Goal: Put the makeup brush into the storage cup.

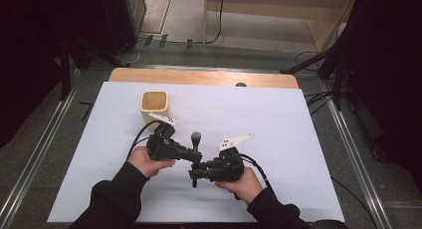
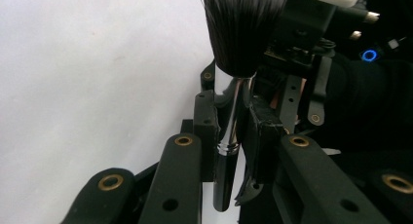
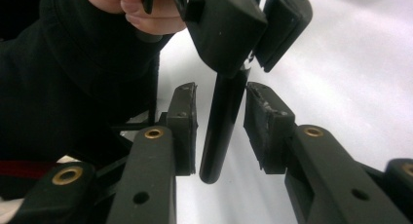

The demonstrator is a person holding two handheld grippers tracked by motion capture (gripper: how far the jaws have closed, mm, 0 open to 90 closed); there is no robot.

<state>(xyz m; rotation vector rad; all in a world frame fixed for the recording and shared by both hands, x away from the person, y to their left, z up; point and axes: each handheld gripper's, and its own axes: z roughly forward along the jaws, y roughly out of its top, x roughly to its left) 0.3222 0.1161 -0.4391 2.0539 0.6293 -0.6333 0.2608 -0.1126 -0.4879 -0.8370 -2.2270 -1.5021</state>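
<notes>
Black-bristled makeup brush (image 1: 195, 154) with glossy black handle and chrome ferrule: held upright above the white sheet-covered surface (image 1: 278, 139), near its front middle, long axis near vertical, dome of dark bristles (image 2: 241, 29) pointing up, blunt handle end (image 3: 209, 173) pointing down. No brand, label or writing legible on handle or ferrule. Left hand-held gripper (image 1: 196, 159) clamped narrow on the brush at the ferrule and upper handle, both pads pressing the shaft in the left gripper view. Right hand-held gripper (image 1: 195, 175) set lower on the same brush, lower handle between its two pads (image 3: 182, 129); thin gaps visible on both sides of the shaft in the right gripper view, so pads close beside the handle but not pressing it. Both hand-held grippers meeting end to end in the high view, sleeved forearms coming in from the bottom edge. Farther back and to the left, well apart from the brush, a pale wooden square cup (image 1: 155, 107) standing upright on the surface, open mouth up. Beyond the white sheet, a strip of bare wooden tabletop (image 1: 199, 77).
</notes>
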